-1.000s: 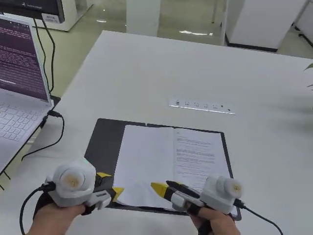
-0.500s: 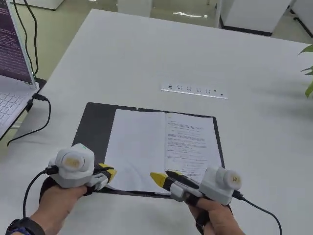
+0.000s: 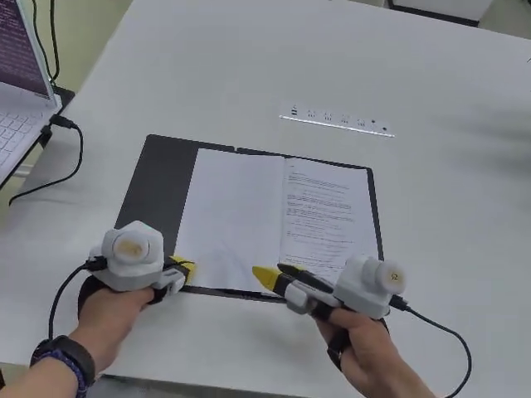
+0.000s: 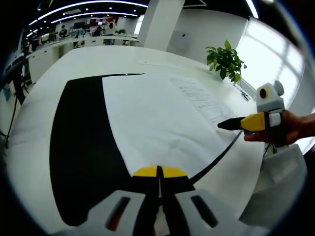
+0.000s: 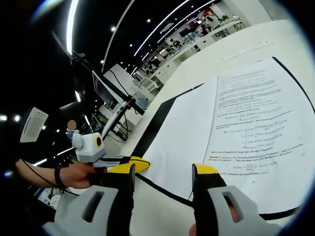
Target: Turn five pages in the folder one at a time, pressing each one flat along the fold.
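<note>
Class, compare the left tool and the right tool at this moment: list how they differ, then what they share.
The left tool has its jaws shut together; the right tool has its jaws apart. The left tool sits at the near left corner of the blank page; the right tool lies at the folder's near edge by the printed page. Both have yellow tips, are hand-held and grip nothing.

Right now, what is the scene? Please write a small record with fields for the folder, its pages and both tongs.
folder: black, open flat on the white table
left page: blank white
right page: printed text
left tongs: shut, at the folder's near edge
right tongs: open, at the near edge by the fold
other: laptop at far left, socket strip beyond the folder
</note>
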`<state>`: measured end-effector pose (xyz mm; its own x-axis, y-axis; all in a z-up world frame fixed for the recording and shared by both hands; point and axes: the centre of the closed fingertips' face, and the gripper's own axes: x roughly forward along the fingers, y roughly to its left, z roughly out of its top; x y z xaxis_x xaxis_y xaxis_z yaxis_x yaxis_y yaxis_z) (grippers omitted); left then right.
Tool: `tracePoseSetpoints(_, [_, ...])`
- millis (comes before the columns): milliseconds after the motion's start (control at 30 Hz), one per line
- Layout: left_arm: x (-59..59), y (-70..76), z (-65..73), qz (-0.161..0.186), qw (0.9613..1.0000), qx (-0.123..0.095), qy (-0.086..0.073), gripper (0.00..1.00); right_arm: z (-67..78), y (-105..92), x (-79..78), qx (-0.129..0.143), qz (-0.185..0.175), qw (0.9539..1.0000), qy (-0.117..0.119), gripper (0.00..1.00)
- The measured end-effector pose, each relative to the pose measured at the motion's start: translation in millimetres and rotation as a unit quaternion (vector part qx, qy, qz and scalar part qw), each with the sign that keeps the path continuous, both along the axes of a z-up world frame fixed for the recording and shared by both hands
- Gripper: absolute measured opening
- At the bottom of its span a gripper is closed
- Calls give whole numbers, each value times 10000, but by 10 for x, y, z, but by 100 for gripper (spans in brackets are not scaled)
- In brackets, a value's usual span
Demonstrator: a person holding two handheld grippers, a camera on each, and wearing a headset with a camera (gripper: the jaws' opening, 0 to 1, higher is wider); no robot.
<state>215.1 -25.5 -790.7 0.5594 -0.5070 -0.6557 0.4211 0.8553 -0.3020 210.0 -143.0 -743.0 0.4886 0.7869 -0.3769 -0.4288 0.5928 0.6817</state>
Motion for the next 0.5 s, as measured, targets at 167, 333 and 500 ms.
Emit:
tracePoseSetpoints(167, [-7,-17,26,-33,10000,-19,27,0,-23,2,126,-98,-47,9999,-77,39])
tracePoseSetpoints(333, [-35,-46,77,-33,10000,-70,50,0,-23,-25,352,-131,-136,9997,-142,33])
tracePoseSetpoints(500, [-26,-55,76,-34,10000,-64,46,0,-4,-53,583,-182,-107,9995,-249,30])
